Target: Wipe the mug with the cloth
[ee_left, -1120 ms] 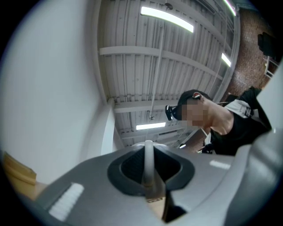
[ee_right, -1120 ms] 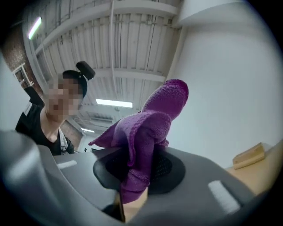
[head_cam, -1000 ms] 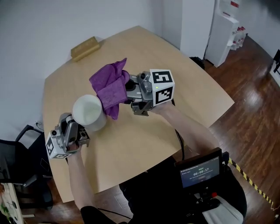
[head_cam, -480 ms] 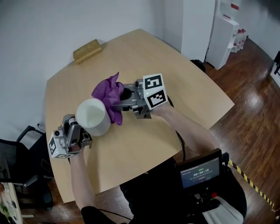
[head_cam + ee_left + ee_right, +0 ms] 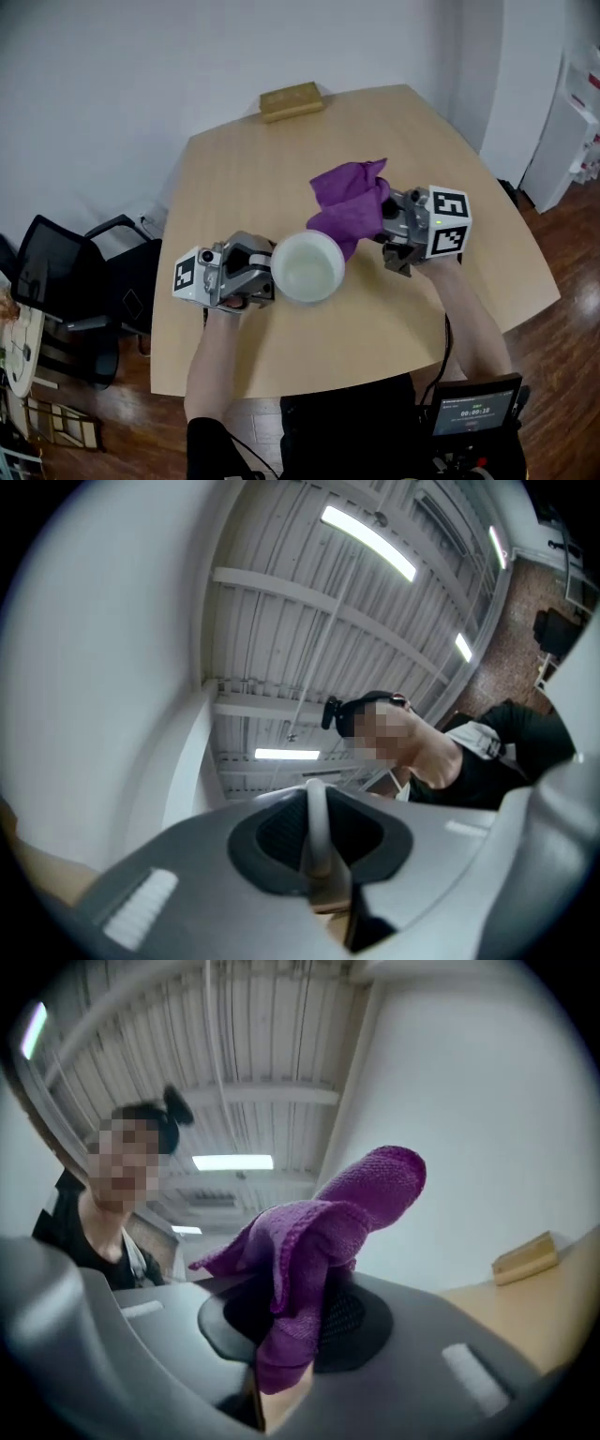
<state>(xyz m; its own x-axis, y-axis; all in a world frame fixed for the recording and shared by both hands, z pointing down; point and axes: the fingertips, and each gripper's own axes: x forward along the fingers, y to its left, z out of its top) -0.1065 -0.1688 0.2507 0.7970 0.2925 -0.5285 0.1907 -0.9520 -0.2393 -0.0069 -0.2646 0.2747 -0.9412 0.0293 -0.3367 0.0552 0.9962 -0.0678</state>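
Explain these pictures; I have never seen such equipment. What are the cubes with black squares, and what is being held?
No robot: a person holds a hand-held gripper in each hand; the marked cubes belong to them. One picture comes from a camera on the person's head, the other two from cameras on those tools. The left hand-held gripper is shut on a white mug, the right hand-held gripper on a purple cloth beside it. Below is a wooden table with a wooden block near its far edge.

The left gripper (image 5: 270,273) and right gripper (image 5: 384,225) are silver-grey, each with a white cube (image 5: 448,220) (black square markers). Below the table's (image 5: 281,169) near edge: black top (image 5: 347,431), seemingly short-sleeved, and a small screen (image 5: 473,410).
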